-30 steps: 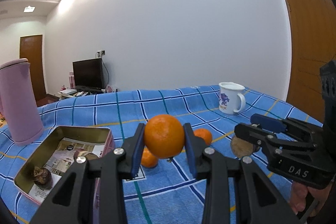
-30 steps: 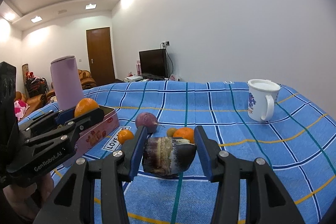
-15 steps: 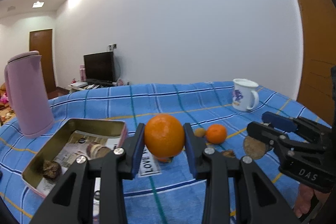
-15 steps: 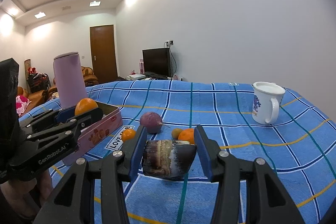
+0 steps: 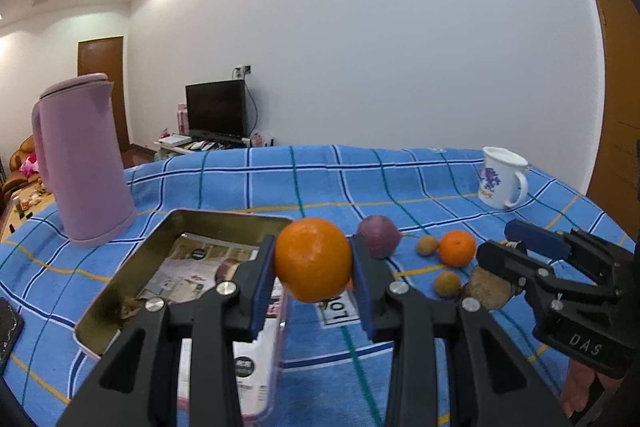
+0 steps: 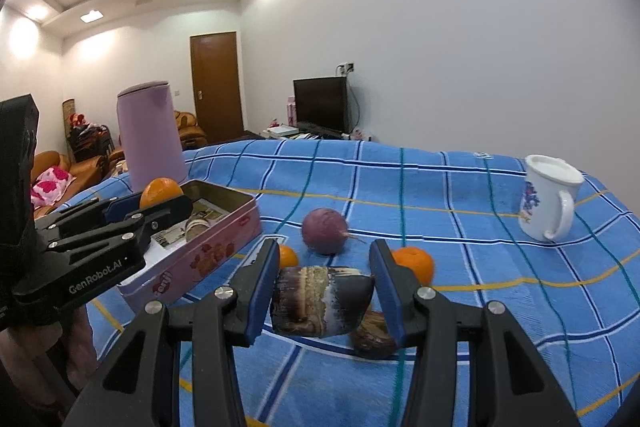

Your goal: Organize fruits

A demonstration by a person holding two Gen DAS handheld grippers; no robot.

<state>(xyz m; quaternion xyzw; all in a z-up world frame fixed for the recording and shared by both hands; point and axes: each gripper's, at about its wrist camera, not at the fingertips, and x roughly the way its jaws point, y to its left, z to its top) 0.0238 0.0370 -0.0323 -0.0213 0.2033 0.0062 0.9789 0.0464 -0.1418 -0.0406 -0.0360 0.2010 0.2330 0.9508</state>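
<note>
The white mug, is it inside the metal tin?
No, the white mug stands on the blue checked cloth at the far right, well apart from the metal tin on the left.

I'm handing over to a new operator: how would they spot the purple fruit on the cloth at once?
Start at the open pink metal tin on the blue checked cloth. Just to its right, towards the white flowered mug, lies the round dull-purple fruit. It is the only purple one, larger than the small loose orange fruit nearby, with a thin stalk.
</note>
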